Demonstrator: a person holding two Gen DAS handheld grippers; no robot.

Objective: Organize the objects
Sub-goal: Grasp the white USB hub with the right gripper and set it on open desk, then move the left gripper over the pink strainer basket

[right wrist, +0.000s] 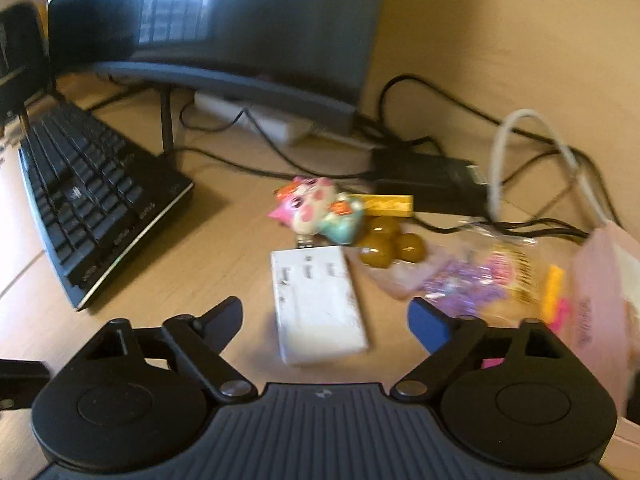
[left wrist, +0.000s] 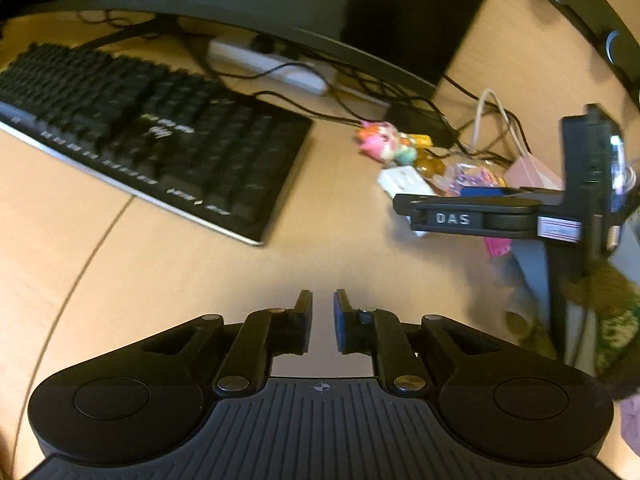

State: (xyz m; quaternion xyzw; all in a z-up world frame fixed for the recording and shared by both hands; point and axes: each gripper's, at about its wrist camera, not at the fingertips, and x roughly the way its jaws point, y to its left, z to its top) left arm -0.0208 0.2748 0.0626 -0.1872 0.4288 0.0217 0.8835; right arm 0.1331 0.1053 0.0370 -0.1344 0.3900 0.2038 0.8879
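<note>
A white box [right wrist: 318,304] lies on the wooden desk, straight ahead between the spread fingers of my right gripper [right wrist: 325,314], which is open and empty. Behind it sit a pink and teal toy [right wrist: 320,210], a yellow bar [right wrist: 390,204], brown balls [right wrist: 390,246] and a clear bag of purple bits [right wrist: 476,276]. A pink paper bag [right wrist: 604,300] stands at the right. My left gripper [left wrist: 323,314] hovers over bare desk, its jaws a narrow gap apart and empty. It sees the right gripper [left wrist: 480,218] from the side, over the white box [left wrist: 402,182] and toy [left wrist: 384,142].
A black keyboard [left wrist: 152,140] lies at the left, also in the right wrist view [right wrist: 96,200]. A monitor stand [right wrist: 240,80], white power strip [left wrist: 268,62], black adapter [right wrist: 428,178] and tangled cables [right wrist: 460,100] fill the back of the desk.
</note>
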